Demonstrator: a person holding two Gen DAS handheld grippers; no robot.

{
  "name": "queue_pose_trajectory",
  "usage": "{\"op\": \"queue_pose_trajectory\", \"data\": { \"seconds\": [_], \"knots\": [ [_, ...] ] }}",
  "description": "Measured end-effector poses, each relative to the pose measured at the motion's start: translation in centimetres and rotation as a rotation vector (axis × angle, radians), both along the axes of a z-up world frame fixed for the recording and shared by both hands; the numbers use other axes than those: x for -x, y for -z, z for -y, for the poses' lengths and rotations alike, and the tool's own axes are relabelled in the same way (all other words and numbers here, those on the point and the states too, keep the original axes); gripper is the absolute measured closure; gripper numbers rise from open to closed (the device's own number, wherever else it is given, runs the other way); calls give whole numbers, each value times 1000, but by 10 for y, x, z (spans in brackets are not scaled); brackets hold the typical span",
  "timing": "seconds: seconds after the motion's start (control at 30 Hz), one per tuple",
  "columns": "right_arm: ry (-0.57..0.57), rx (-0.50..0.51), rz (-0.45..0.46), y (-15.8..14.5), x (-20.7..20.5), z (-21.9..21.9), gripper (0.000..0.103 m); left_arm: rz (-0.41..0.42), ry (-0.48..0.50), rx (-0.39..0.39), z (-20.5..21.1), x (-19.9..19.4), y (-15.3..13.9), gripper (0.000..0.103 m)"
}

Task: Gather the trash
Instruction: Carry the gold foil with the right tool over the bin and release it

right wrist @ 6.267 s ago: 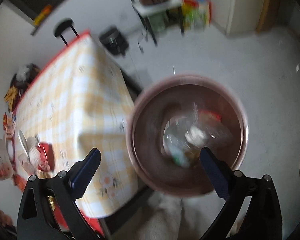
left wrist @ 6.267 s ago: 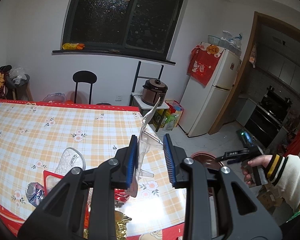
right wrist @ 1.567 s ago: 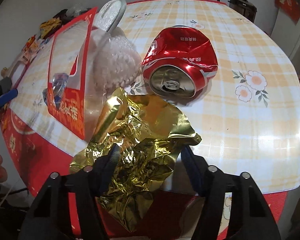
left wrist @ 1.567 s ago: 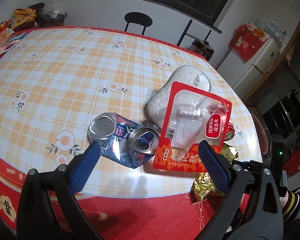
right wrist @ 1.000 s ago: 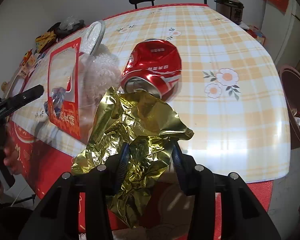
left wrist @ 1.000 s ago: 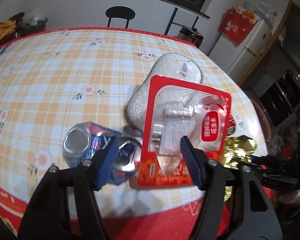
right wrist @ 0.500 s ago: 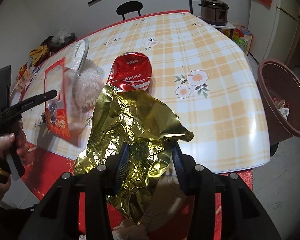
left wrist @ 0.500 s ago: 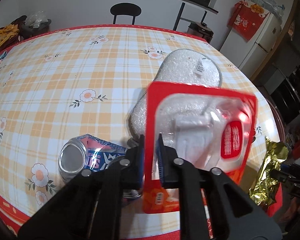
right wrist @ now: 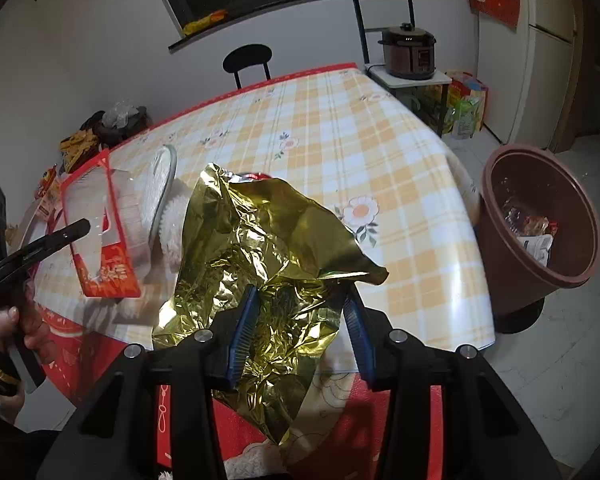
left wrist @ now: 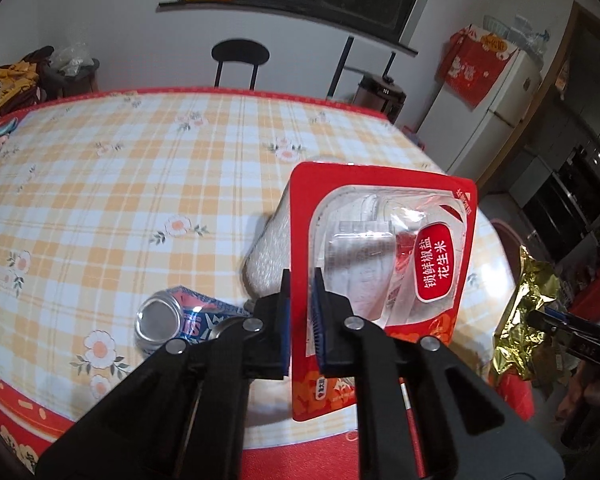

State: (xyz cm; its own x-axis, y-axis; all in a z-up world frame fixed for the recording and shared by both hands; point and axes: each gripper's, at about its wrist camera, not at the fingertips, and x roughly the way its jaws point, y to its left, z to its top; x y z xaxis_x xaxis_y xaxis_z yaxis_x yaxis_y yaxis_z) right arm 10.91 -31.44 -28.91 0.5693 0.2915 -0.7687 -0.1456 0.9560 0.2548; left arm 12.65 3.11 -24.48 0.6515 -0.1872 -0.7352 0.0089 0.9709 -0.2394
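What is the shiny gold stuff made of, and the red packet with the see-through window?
The gold wrapper looks like thin metallic foil or foil-coated film: mirror-bright, with sharp crinkles that hold their shape. The red packet looks like glossy printed card or plastic with a clear moulded plastic window; glare hides which.

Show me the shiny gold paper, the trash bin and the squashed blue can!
gold foil (right wrist: 260, 248): right wrist view, crumpled middle.
trash bin (right wrist: 508, 264): right wrist view, outer brown wall.
blue can (left wrist: 160, 316): left wrist view, silver end.

both wrist views tilt down, close | shared: table (left wrist: 100, 184) (right wrist: 340, 136)
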Motion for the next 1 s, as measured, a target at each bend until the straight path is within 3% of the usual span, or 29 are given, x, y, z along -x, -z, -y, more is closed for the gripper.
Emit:
{"op": "queue_pose_trajectory", "data": {
  "seconds": [0.4,0.8,1.0],
  "knots": [
    [41,0,83,-32,-2,48,60,136,-62,22,9,15,-57,91],
    [69,-32,100,-42,-16,120,60,162,-97,29,64,19,-77,91],
    [156,-43,113,-41,-29,183,60,163,-101,11,98,15,-86,91]
  ]
}}
